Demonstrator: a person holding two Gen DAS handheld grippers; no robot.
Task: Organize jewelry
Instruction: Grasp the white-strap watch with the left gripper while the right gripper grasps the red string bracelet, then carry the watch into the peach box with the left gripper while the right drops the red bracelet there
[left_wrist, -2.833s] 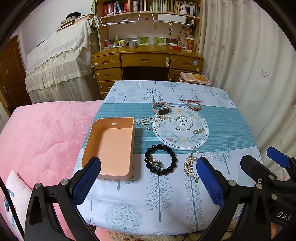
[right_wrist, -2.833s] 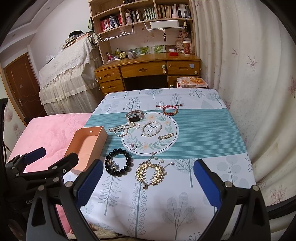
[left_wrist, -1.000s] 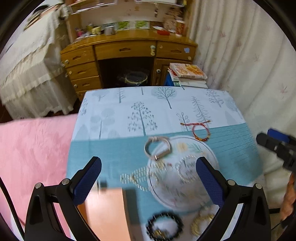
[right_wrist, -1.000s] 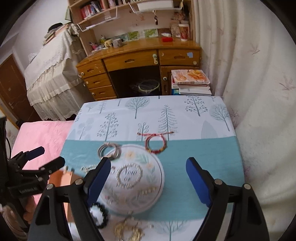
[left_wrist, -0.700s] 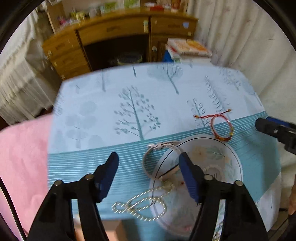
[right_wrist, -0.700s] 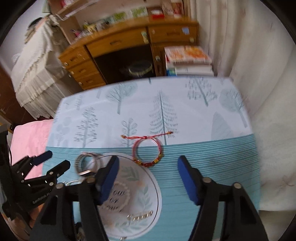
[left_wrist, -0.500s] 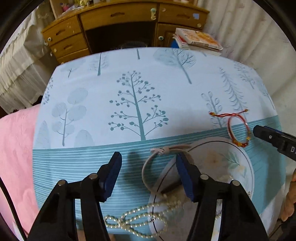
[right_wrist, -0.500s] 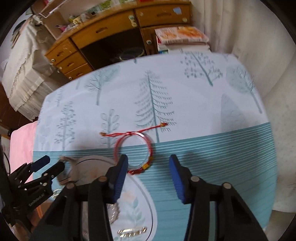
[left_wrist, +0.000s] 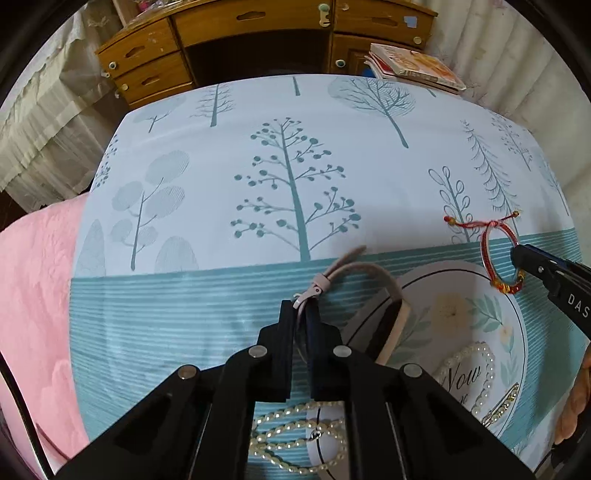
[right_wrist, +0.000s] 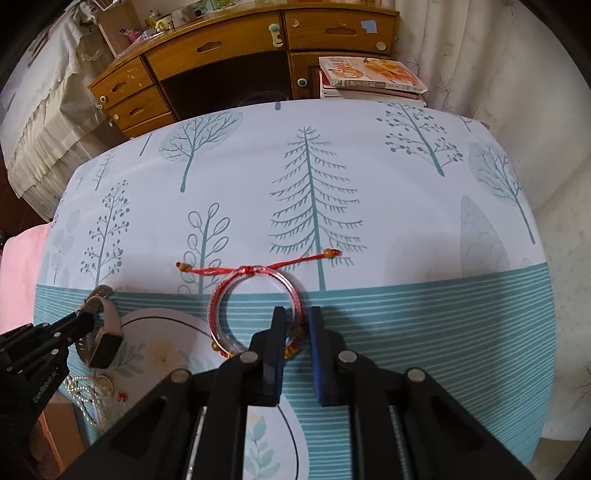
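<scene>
The left gripper (left_wrist: 301, 317) is clenched on the pale strap of a wristwatch (left_wrist: 373, 295) near its buckle; the watch lies on the teal striped band of the tabletop (left_wrist: 221, 177), its dark face resting at the edge of a round floral mat (left_wrist: 476, 314) whose script reads "Now", the line below it too hidden to read. A pearl bracelet (left_wrist: 476, 362) lies on that mat around the lettering, a gold hair clip (left_wrist: 502, 406) just beside it, and a looped pearl necklace (left_wrist: 291, 435) lies under the left gripper's frame. The right gripper (right_wrist: 295, 321) is grasping a red braided bracelet (right_wrist: 255, 306) at its right rim, one finger inside the loop and one outside; the bracelet rests where the tree-printed cloth meets the teal band, its two bead-tipped cords spread to either side. White lettering on the left gripper's body reads "GenRobot.AI" in the right wrist view; on the right gripper, only "DAS" shows in the left wrist view. Beyond the tabletop stand a wooden desk (right_wrist: 229, 48) and a stack of books (right_wrist: 369, 77).
</scene>
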